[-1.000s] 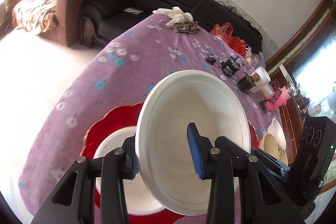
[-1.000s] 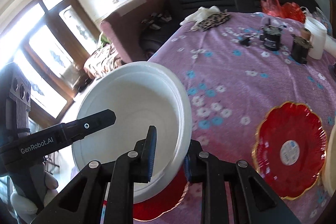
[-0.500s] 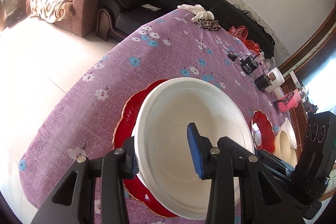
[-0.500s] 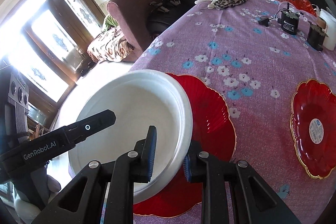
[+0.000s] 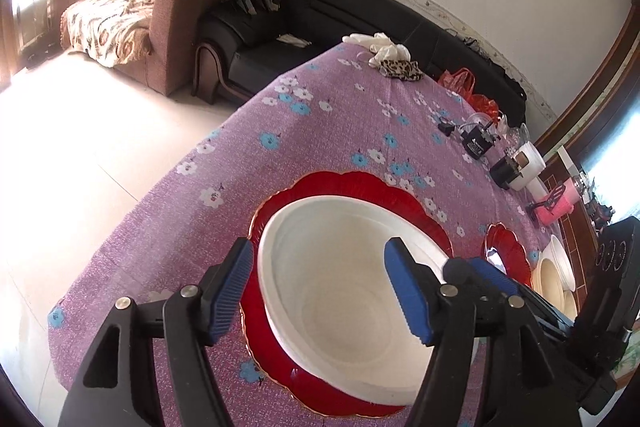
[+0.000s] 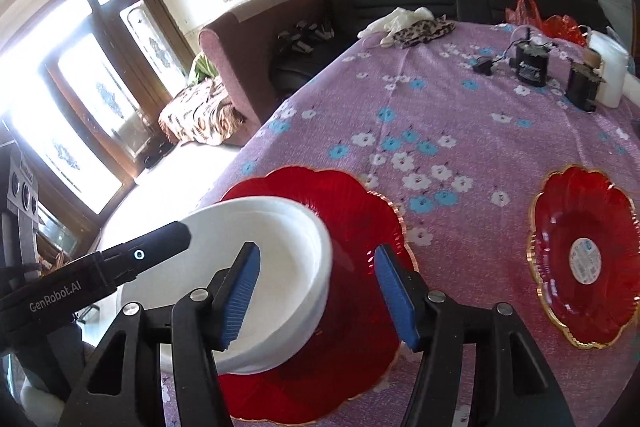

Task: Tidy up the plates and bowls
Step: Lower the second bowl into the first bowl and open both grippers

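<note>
Left wrist view shows the white bowl (image 5: pixel 344 291) sitting on the large red scalloped plate (image 5: pixel 352 187), its rim passing between the blue pads of the left gripper (image 5: pixel 320 291), whose jaws are opening and no longer press on it. From the right wrist view, the right gripper (image 6: pixel 316 291) straddles the opposite rim of the same bowl (image 6: pixel 256 251); its jaws are opening too, pads clear of the wall. Both grippers sit equally close, one on each side, so backing straight off along their own fingers looks like the clean exit. A second red plate (image 6: pixel 584 259) lies well apart to the right, and stacked cream bowls (image 5: pixel 556 279) wait beyond it. Underneath is a table (image 6: pixel 460 115) in purple flowered cloth, sofas and bright glass doors behind.
</note>
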`<action>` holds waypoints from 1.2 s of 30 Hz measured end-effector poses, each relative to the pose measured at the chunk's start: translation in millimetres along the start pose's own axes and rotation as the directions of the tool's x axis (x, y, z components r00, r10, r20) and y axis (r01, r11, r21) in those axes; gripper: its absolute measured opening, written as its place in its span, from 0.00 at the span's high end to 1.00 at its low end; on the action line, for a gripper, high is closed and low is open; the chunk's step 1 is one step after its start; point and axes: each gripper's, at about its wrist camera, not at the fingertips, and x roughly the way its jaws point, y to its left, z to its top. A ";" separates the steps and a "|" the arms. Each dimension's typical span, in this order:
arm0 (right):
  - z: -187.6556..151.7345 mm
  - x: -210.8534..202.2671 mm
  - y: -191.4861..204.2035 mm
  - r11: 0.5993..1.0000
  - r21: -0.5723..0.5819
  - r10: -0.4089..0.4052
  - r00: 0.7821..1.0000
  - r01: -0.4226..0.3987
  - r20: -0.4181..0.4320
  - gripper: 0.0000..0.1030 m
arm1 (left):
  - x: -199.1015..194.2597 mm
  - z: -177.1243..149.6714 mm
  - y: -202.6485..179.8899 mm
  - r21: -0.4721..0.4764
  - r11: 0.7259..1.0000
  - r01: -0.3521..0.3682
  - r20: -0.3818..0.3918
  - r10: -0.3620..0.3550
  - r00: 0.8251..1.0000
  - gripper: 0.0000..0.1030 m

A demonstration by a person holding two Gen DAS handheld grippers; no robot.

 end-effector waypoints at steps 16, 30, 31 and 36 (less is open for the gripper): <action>-32.3 -10.2 -0.2 0.995 -0.083 -0.062 0.998 0.063 0.018 0.37 | 13.2 -39.5 -0.7 0.087 0.984 -0.152 0.047 0.149 0.988 0.34; -24.8 -44.7 -4.1 0.995 -0.060 -0.068 0.989 0.077 0.134 0.37 | -10.1 -37.1 -6.6 0.085 0.987 -0.140 0.116 0.129 0.985 0.33; -25.8 -48.7 -5.1 0.995 -0.061 -0.074 0.986 0.084 0.147 0.37 | -14.3 -37.3 -8.8 0.091 0.985 -0.147 0.133 0.134 0.982 0.30; -33.2 -67.6 -19.2 0.994 -0.022 -0.104 0.976 0.110 0.191 0.37 | -30.7 -43.0 -19.5 0.112 0.972 -0.208 0.232 0.178 0.956 0.23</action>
